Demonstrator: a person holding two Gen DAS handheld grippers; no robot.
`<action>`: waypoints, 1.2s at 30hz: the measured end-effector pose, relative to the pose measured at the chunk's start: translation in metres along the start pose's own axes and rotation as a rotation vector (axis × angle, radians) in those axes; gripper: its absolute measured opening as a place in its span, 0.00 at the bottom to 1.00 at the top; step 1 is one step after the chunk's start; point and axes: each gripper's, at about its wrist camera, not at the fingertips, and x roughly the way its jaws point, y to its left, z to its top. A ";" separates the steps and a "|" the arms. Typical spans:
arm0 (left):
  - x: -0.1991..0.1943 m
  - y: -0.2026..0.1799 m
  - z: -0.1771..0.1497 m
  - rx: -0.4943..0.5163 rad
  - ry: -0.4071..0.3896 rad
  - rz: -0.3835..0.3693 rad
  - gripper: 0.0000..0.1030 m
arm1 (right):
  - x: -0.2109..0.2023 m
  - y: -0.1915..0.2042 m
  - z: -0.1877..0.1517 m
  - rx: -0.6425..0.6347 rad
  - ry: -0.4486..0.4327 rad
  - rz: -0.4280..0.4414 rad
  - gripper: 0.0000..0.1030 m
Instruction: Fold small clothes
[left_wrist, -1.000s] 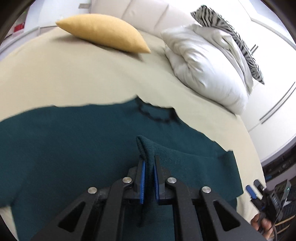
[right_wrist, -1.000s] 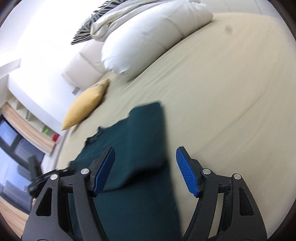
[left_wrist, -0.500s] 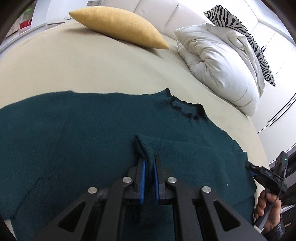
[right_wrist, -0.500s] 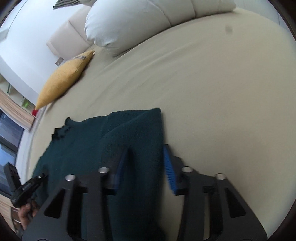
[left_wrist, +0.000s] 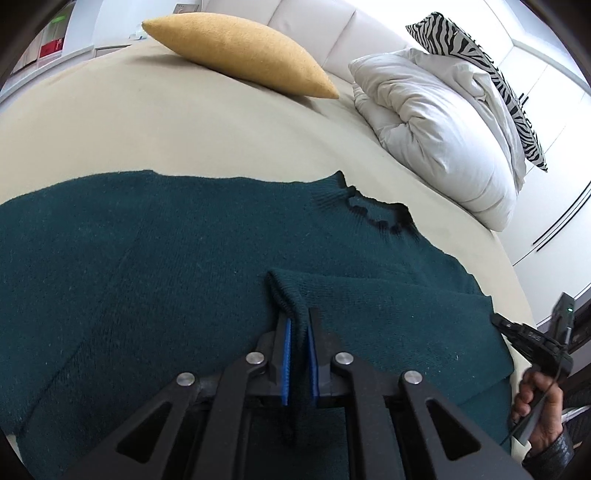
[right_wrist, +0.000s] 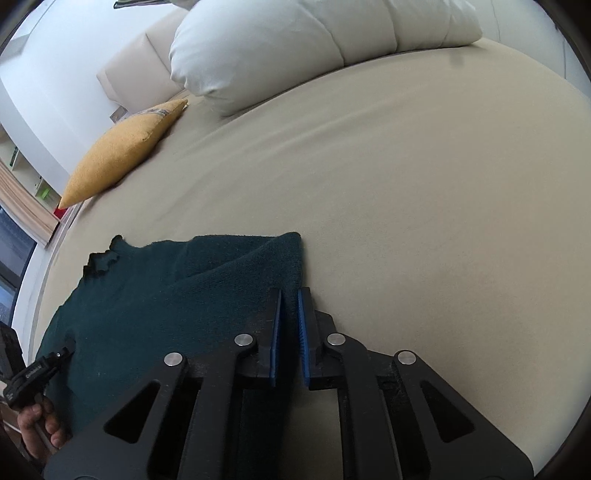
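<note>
The left claw pinches the sleeve cuff below the sweater collar; the right claw stands narrow at the folded edge. Both should lower together, keeping that fold straight.

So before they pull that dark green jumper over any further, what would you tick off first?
1. Left gripper pinching the cuff of the dark teal knitted sweater: ok, fabric sits between its blue pads.
2. Right gripper gripping the folded sleeve edge: cannot tell; the jaws are nearly closed, but whether fabric is caught between them is unclear.
3. Sweater body lying flat on the beige bedsheet: ok, no big wrinkles visible.
4. Frilled neckline uncovered: ok.
5. Mustard yellow cushion and white duvet clear of the sweater: ok, both lie apart from it.
</note>
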 end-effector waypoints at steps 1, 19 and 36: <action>0.000 0.000 0.000 -0.003 -0.001 -0.003 0.11 | -0.007 -0.001 -0.001 0.004 -0.004 -0.008 0.11; 0.004 0.007 -0.005 -0.002 -0.033 -0.038 0.13 | -0.044 0.000 -0.072 -0.067 0.020 -0.094 0.06; -0.238 0.208 -0.044 -0.420 -0.347 0.102 0.70 | -0.165 0.087 -0.128 -0.088 -0.286 0.054 0.83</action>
